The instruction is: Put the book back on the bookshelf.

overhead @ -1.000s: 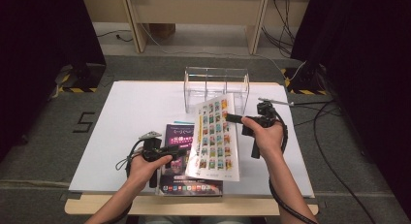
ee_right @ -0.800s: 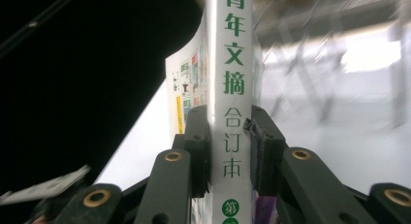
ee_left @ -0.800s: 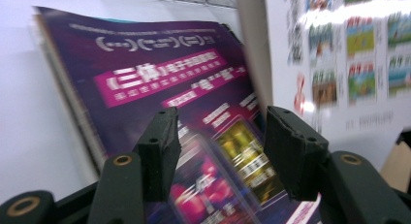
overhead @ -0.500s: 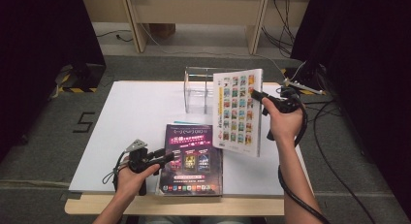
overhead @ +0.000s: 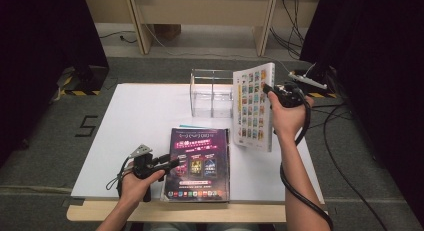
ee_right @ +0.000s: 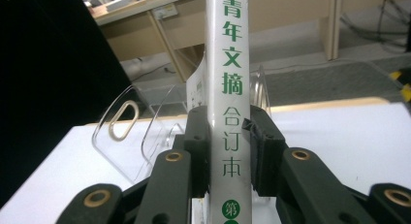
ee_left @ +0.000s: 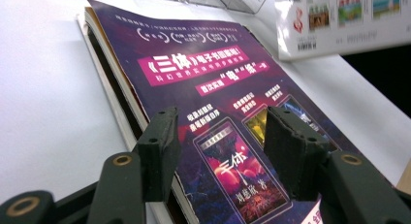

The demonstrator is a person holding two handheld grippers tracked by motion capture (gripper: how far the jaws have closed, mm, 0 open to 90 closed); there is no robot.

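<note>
High view, white book: I am seeing the right gripper [overhead: 278, 92] holding a thick white book [overhead: 253, 107] upright above the white table [overhead: 145, 116], its glossy cover printed with rows of small coloured pictures, at about 2 o'clock from the table's middle.
High view, rack: a clear acrylic rack [overhead: 212, 93] with thin dividers is standing just beside the book, at its 9 o'clock.
High view, purple book: a flat, glossy purple book [overhead: 197, 163] is lying at the table's 6 o'clock edge; the left gripper [overhead: 172, 164] is resting at its 9 o'clock side.
Left gripper view, jaws: I am looking along two matte black ribbed pads standing apart, released; the purple book [ee_left: 213, 88] is lying below and between them, on top of a lower book whose pale page edges show, and neither pad is pressing it.
Left gripper view, white book: its lower edge [ee_left: 339, 25] is hanging at 1 o'clock.
Right gripper view, jaws: both pads are clenching the smooth white spine [ee_right: 228, 88], printed with green characters, which is running straight up toward 12 o'clock.
Right gripper view, rack: its curved transparent plates [ee_right: 131, 132] are standing at 9 o'clock behind the spine.
</note>
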